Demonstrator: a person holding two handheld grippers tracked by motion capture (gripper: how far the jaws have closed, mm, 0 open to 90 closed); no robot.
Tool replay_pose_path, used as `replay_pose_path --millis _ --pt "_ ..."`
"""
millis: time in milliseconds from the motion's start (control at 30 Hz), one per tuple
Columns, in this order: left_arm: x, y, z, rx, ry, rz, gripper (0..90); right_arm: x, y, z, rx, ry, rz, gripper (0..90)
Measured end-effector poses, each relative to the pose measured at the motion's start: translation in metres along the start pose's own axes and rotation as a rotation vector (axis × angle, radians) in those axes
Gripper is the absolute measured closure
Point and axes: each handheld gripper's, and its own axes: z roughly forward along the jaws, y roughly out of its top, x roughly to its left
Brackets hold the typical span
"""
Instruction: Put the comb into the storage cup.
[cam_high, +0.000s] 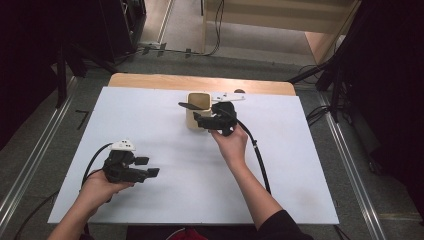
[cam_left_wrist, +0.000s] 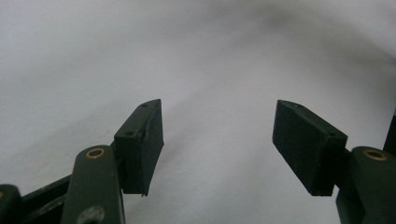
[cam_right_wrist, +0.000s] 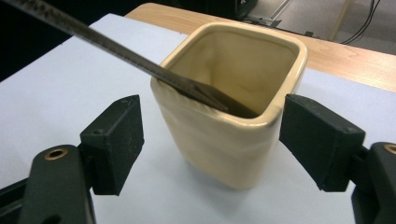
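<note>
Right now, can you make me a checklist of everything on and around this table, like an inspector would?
Surface: white sheet over a wooden table; wood shows along the far edge.
Job's things: cream square cup, upright, with a dark flat tool leaning out over its rim.
Clutter: nothing seen.
Grippers: right gripper open, jaws either side of the cup, not touching it; left gripper open and holding nothing, over bare sheet.
Cables: one black cable trails from the right gripper, another from the left.
Surroundings: grey floor, dark stands, loose wires on the floor beyond the table.
</note>
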Motion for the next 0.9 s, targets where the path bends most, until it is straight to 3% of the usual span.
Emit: replay_pose_path --millis 900 --pt "0.002 -0.001 -0.001 -0.002 0.004 -0.003 34.7 -0.005 -0.021 -0.021 0.059 0.073 -0.007 20.9"
